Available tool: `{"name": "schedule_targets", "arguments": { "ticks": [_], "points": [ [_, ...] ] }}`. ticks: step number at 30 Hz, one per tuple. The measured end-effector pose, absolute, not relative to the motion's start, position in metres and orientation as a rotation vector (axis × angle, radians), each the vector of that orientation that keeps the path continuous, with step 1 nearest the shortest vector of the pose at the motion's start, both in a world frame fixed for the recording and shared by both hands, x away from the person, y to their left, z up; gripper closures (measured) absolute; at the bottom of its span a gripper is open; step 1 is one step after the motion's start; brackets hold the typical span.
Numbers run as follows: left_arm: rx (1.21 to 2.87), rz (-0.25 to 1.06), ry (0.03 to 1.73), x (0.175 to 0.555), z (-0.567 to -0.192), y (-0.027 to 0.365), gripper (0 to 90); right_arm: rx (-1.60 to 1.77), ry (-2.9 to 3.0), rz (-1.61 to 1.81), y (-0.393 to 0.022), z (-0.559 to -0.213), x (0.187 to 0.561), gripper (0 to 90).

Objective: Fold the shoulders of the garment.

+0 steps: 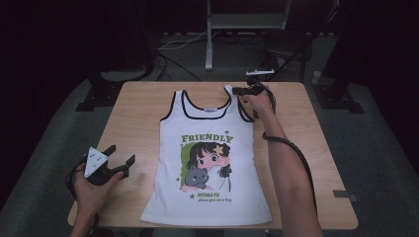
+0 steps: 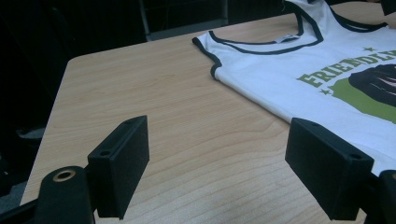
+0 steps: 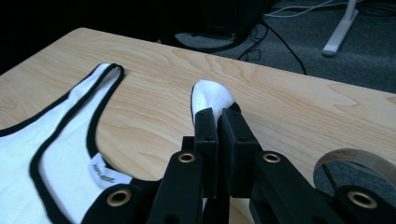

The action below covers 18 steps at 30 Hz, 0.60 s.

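A white tank top (image 1: 207,158) with black trim, the word FRIENDLY and a cartoon girl print lies flat on the wooden table (image 1: 138,118), neck toward the far edge. My right gripper (image 1: 238,91) is at the far right shoulder strap (image 3: 209,97), with its jaws shut on the strap's white tip and the strap raised a little off the table. The other strap (image 3: 100,79) lies flat to its left. My left gripper (image 1: 121,155) hovers open near the table's front left, beside the top's hem side, nothing between its black fingers (image 2: 122,161). The top's collar (image 2: 266,44) lies ahead of it.
A white stand leg (image 1: 209,49) and cables (image 1: 173,64) are on the floor beyond the table's far edge. A dark stand base (image 1: 94,96) sits at the far left corner. Bare wood lies on both sides of the top.
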<state>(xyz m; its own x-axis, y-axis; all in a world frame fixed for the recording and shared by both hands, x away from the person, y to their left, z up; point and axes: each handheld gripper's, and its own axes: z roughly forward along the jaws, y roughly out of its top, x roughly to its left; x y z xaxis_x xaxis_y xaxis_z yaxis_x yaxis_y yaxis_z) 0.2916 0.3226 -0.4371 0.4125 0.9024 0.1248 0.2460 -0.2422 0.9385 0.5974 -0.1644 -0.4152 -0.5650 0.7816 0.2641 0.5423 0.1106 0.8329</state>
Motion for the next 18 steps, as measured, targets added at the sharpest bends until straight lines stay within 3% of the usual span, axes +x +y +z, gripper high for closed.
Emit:
{"name": "schedule_targets", "arguments": {
  "ticks": [18],
  "points": [
    [1.739,0.887,1.008,0.291,-0.437,0.320,21.4,1.157,2.114,1.513,-0.162,-0.389,0.554,84.8]
  ]
}}
